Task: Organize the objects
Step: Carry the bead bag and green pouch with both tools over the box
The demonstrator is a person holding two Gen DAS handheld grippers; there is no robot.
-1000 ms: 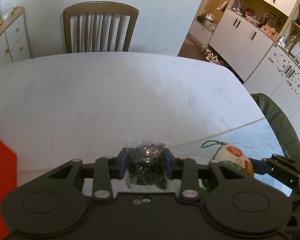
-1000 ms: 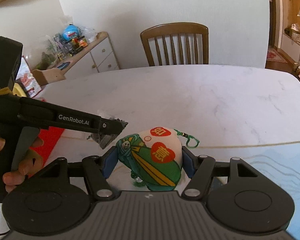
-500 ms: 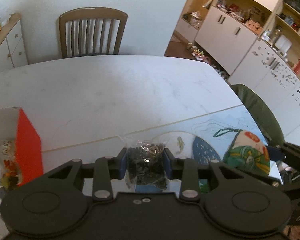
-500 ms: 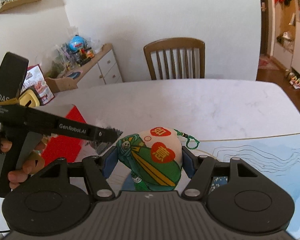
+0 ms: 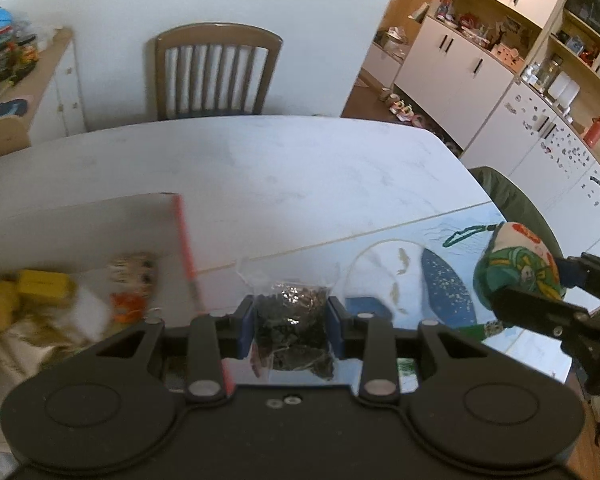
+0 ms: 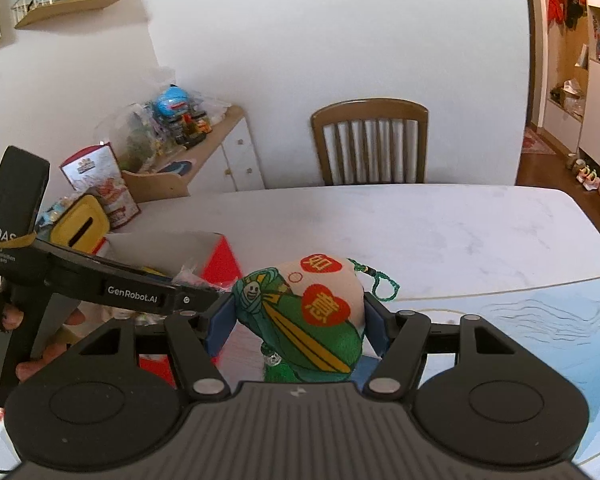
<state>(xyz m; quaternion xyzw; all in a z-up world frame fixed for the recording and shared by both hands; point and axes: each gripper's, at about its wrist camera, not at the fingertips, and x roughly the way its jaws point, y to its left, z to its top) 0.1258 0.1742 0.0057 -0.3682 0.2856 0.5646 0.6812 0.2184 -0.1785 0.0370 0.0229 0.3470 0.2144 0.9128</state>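
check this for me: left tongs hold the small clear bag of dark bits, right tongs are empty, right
Not quite. The right tongs are not empty: they grip the embroidered pouch, as the right wrist view shows. The left tongs do hold the clear bag of dark bits.

Your left tool (image 5: 291, 330) pinches tight on the dark packet (image 5: 292, 328), angled steeply down; your right tool (image 6: 298, 320) clamps the plush pouch (image 6: 304, 316), tilted less.

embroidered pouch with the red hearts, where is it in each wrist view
Left wrist view: the embroidered pouch sits at the right edge, clamped in the right gripper.
Right wrist view: the pouch is bottom centre, between the blue fingers.
Shared landmark: the slatted wooden chair behind the table.
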